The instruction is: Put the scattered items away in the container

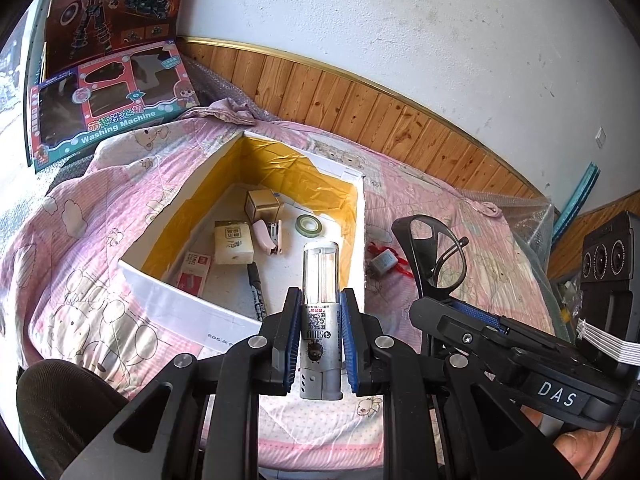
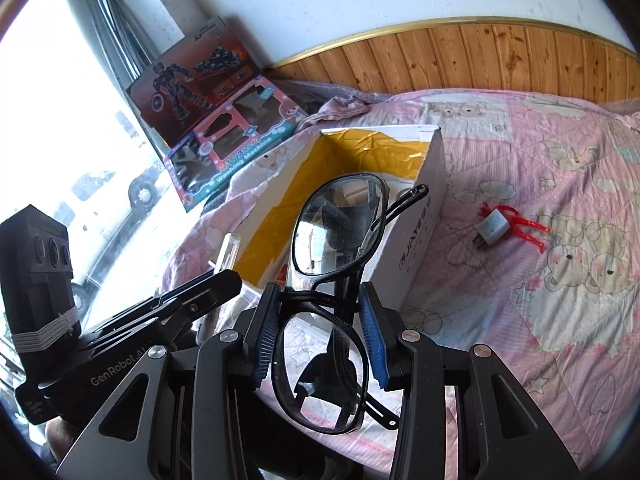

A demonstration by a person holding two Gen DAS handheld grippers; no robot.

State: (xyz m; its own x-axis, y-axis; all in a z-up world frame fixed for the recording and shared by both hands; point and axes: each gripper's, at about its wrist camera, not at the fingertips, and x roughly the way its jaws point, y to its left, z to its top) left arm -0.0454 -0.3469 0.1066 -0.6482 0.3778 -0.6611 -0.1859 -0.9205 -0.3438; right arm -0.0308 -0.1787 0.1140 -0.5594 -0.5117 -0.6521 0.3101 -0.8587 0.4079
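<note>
Left wrist view shows the left gripper (image 1: 320, 336) clamped on a grey-based clear tube lighter (image 1: 320, 300) above the near rim of the white gold-lined cardboard box (image 1: 176, 292), while the right gripper (image 2: 320, 320) pinches black-framed glasses (image 2: 332, 248) just beside it; several items already lie inside, and a small white charger with red cord (image 2: 496, 228) waits on the pink quilt (image 2: 560, 160), nothing blocking

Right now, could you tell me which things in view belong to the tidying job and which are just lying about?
Part of the job:
- box, with a stapler, tape roll and marker inside
- lighter in the left gripper
- glasses in the right gripper
- charger on the blanket

Just lying about:
- two toy boxes by the wall
</note>
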